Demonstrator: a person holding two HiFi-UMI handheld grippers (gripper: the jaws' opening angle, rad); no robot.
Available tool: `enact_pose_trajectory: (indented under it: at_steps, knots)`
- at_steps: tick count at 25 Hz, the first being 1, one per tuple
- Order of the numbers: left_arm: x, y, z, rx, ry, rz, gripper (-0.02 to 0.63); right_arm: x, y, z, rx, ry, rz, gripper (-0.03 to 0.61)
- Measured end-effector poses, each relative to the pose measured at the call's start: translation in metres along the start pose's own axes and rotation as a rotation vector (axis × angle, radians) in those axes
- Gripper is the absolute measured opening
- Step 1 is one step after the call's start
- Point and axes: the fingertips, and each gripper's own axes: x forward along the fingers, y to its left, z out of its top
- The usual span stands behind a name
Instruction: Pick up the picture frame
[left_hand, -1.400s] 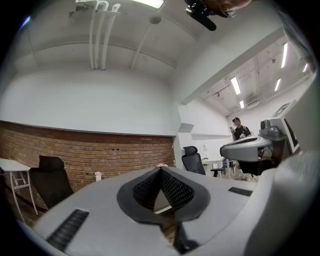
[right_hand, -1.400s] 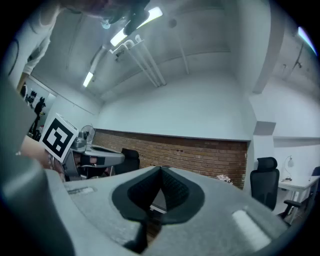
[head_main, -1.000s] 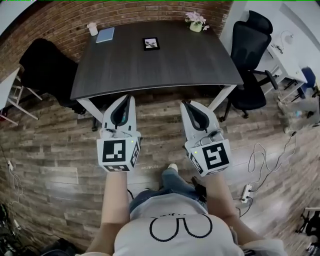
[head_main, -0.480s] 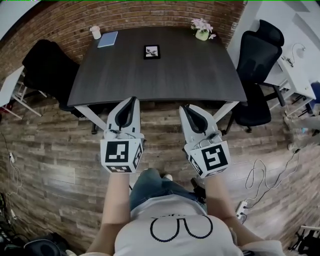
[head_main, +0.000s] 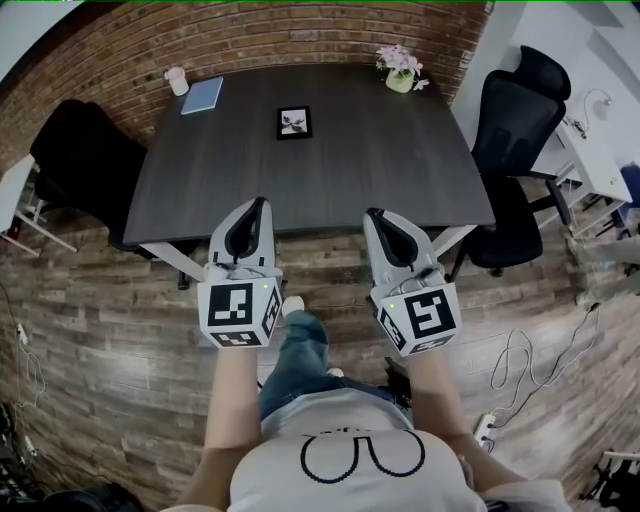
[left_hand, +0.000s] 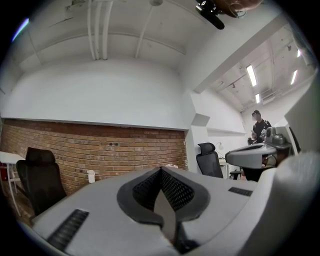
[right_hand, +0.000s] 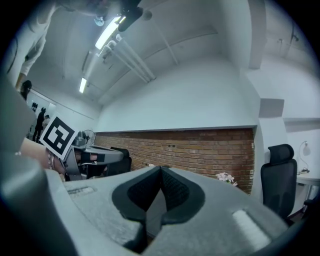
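A small black picture frame (head_main: 294, 122) lies flat on the dark table (head_main: 330, 170), toward its far side. My left gripper (head_main: 260, 201) and my right gripper (head_main: 372, 213) are held level side by side at the table's near edge, well short of the frame. Both are shut with nothing between the jaws. The left gripper (left_hand: 161, 169) and the right gripper (right_hand: 160, 167) each show their tips pressed together in their own views, with the brick wall beyond. The frame is hidden behind the jaws in both gripper views.
On the table's far side stand a white cup (head_main: 176, 80), a blue notebook (head_main: 202, 95) and a pot of pink flowers (head_main: 400, 68). Black office chairs stand at the left (head_main: 80, 170) and right (head_main: 520, 120). Cables (head_main: 530, 360) lie on the wood floor. A person (left_hand: 260, 127) stands in the distance.
The person has walked toward the table with both grippers, so the table's near edge has come up to the gripper tips. Both grippers stayed shut.
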Motion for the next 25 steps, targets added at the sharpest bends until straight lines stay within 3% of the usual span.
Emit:
enact_pose_trajectory:
  at_steps: [5, 11, 25]
  knots:
    - [0.049, 0.033, 0.0, -0.016, -0.013, -0.009, -0.002, 0.059, -0.017, -0.005, 0.005, 0.005, 0.001, -0.005]
    - [0.113, 0.105, -0.015, -0.057, -0.002, -0.007, -0.002, 0.154, -0.03, -0.017, 0.023, 0.028, -0.022, -0.005]
    - [0.245, 0.208, -0.031, -0.079, 0.033, -0.101, -0.002, 0.32, -0.053, -0.036, 0.036, 0.091, -0.047, -0.005]
